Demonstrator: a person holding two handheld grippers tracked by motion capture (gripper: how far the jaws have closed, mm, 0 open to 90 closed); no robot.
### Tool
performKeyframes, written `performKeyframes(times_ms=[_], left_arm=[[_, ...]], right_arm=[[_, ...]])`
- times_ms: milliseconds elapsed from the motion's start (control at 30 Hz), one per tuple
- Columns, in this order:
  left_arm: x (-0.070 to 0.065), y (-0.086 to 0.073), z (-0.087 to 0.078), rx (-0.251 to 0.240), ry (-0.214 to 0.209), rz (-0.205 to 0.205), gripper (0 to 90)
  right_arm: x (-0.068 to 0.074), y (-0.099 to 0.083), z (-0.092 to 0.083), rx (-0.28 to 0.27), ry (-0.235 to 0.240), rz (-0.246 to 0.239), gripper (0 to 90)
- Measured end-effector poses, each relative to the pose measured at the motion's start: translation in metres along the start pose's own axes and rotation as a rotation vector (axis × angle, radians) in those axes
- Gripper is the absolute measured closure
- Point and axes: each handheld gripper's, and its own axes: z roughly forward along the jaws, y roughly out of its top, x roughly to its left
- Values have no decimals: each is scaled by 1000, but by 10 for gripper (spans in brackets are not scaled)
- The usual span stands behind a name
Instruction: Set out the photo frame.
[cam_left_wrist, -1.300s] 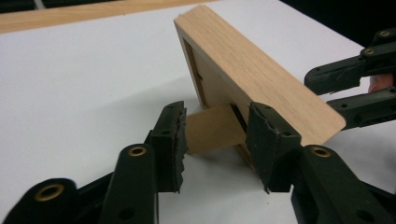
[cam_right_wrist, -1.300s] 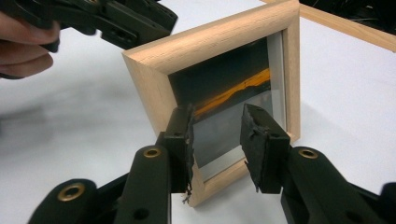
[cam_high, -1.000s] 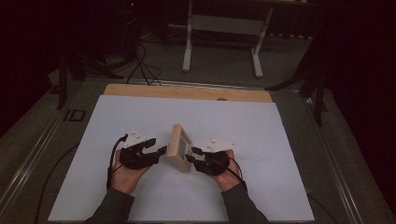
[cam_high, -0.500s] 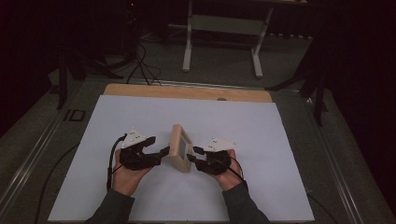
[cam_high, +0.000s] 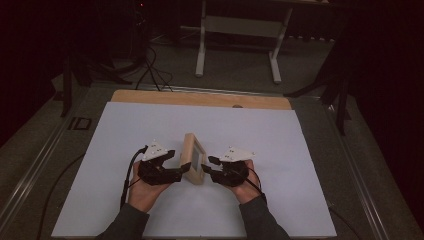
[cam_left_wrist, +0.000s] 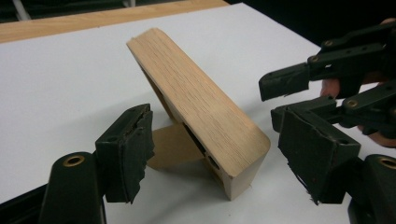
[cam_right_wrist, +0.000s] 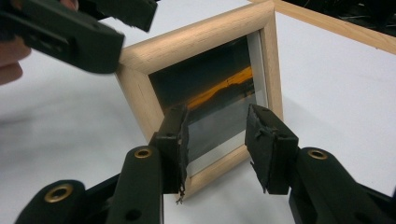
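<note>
One pale wooden picture frame (cam_high: 192, 159), seemingly propped.

Picture frame (cam_high: 193, 159): pale natural wood with fine straight grain, lighter on the cut edges; its rear easel prop (cam_left_wrist: 170, 145) is tan. The photograph (cam_right_wrist: 219, 105) behind the glass is dark blue-black above, crossed by an orange streak, with a grey band below and a thin white border. Left gripper (cam_high: 176, 165) and right gripper (cam_high: 206, 166): matte black, with brass-coloured rivets and a light grey plate on top of each. Worktop (cam_high: 125, 127): plain white sheet, unpatterned, with a light brown wooden strip (cam_high: 200, 99) along the far edge. Sleeves (cam_high: 263, 223): dark grey.
</note>
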Motion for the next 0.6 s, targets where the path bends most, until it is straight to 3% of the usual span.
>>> performKeyframes(times_ms=[600], left_arm=[[-2,-7,25,65,18,-17,278]], right_arm=[[-3,1,-7,-19,-13,8,586]])
